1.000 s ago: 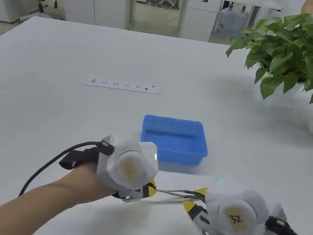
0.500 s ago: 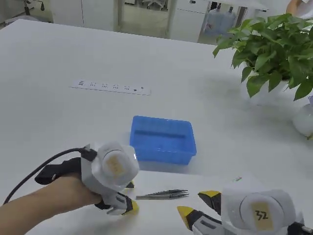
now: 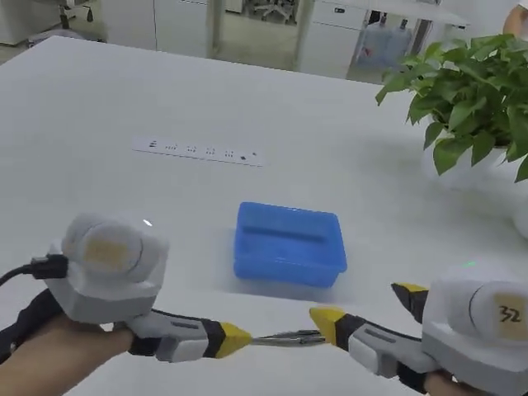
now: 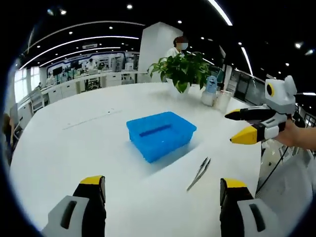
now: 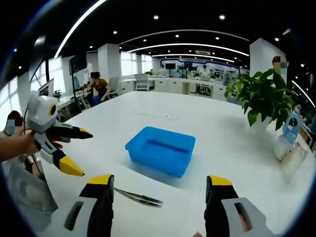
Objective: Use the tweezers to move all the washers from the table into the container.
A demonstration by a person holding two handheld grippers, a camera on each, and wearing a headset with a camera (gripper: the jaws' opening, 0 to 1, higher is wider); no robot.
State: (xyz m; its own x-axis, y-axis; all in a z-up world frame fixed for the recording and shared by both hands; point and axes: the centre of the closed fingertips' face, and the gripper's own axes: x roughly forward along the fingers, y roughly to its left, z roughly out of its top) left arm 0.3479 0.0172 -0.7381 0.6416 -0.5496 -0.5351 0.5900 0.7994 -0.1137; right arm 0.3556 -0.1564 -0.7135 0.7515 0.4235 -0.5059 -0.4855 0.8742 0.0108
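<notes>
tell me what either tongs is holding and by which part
Nothing is held. The left tongs and the right tongs both stand open, and the tweezers lie free on the table between them.

left claw (image 4: 161,181) gaping wide, gripping nothing | right claw (image 5: 159,179) gaping wide, gripping nothing | both pointing inward, facing each other

glossy blue plastic container (image 3: 289,244), shiny metal tweezers (image 3: 285,337), matt white table (image 3: 124,99)
</notes>
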